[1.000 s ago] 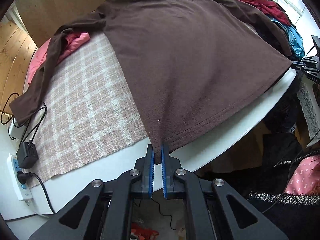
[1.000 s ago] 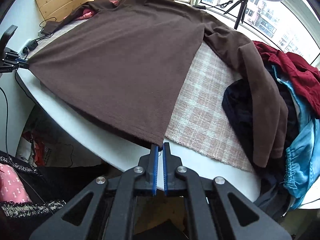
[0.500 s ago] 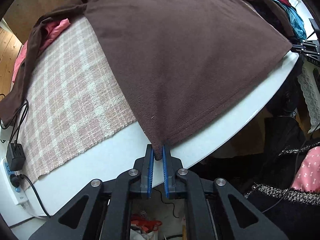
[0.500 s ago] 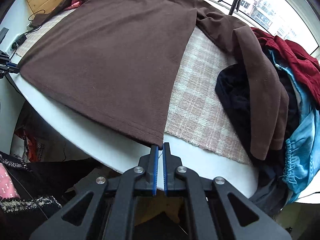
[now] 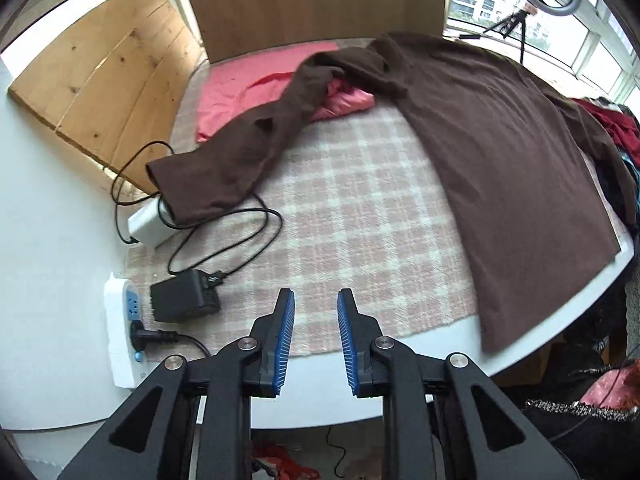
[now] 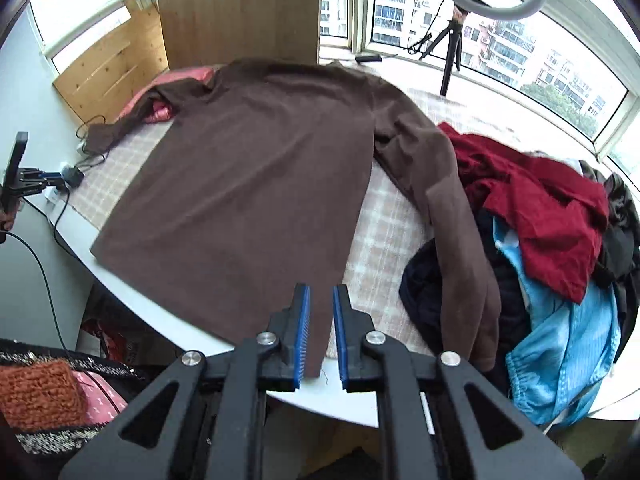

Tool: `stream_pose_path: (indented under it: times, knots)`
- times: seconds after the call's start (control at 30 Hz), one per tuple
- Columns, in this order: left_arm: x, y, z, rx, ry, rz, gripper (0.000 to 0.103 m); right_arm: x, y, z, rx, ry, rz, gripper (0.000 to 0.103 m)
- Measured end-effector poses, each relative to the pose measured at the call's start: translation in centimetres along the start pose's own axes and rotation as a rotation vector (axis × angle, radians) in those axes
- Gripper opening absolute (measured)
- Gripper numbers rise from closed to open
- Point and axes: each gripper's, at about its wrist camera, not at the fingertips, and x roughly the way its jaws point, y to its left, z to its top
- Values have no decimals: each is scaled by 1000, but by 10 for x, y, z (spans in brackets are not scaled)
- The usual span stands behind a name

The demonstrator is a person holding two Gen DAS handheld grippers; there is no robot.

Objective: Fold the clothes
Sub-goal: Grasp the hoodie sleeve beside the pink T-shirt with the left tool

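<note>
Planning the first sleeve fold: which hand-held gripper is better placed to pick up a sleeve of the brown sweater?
Probably left. The left hand-held gripper is open, facing the left sleeve across the checked mat. The right hand-held gripper sits over the brown sweater hem.

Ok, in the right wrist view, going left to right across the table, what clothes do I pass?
Brown sweater spread flat, its right sleeve, red garment, blue garment.

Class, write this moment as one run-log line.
step: sweater spread | left tongs: open, empty | right tongs: open, over sweater hem | next: likely sleeves
</note>
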Motion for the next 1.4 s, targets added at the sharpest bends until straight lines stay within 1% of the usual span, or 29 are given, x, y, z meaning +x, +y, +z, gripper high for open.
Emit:
stream_pose_path:
  times: [0.03, 0.1, 0.17, 0.2, 0.3, 0.4, 0.53, 0.67, 0.77, 0.87, 0.9, 0.97, 1.0, 1.03, 1.07, 1.1, 1.13, 1.2, 1.27, 1.33, 1.4]
  knots:
    - [4, 20, 11, -44, -18, 23, 25, -6, 6, 23, -3, -43, 23, 13]
    - [15, 54, 22, -111, -36, 54, 25, -10, 24, 71, -33, -118, 66, 16]
    - [27, 79, 32, -167, -46, 71, 25, 2, 50, 117, -93, -165, 58, 27]
    - [33, 88, 36, -186, -48, 74, 25, 12, 64, 139, -117, -182, 55, 27]
    - [50, 98, 43, -198, -53, 66, 25, 59, 102, 192, -152, -173, 129, 27]
    - [67, 99, 54, -188, -48, 59, 25, 109, 143, 221, -175, -133, 183, 27]
    - [92, 101, 75, -179, -23, 70, 25, 165, 186, 238, -213, -66, 240, 27]
    - [114, 113, 90, -197, 9, 90, 26, 212, 208, 242, -256, 9, 262, 27]
    - [123, 123, 94, -231, 19, 90, 31, 241, 209, 243, -290, 51, 247, 27]
    - [130, 130, 98, -252, 27, 84, 41, 265, 205, 248, -301, 82, 247, 27]
    - [133, 132, 100, -257, 31, 84, 42, 272, 204, 251, -301, 90, 250, 27]
    - [139, 134, 102, -265, 42, 77, 42, 286, 202, 256, -301, 104, 254, 27]
    - [142, 135, 103, -270, 49, 69, 42, 292, 201, 259, -302, 111, 257, 27]
    - [145, 135, 103, -272, 54, 61, 37, 299, 200, 262, -302, 119, 259, 27]
    - [148, 134, 103, -271, 56, 52, 30, 306, 199, 264, -302, 126, 262, 27]
    - [149, 133, 103, -270, 56, 45, 15, 313, 198, 267, -302, 133, 264, 27]
    - [148, 132, 102, -271, 49, 45, 11, 320, 197, 270, -302, 140, 266, 27]
    - [144, 128, 102, -271, 30, 44, 8, 334, 195, 275, -302, 155, 271, 27]
    - [125, 124, 103, -262, -12, 47, 7, 346, 198, 279, -316, 160, 267, 27]
    - [97, 126, 106, -263, -61, 68, 7, 357, 201, 282, -334, 164, 261, 27]
    - [62, 132, 111, -270, -121, 120, 7, 369, 203, 286, -348, 172, 252, 27]
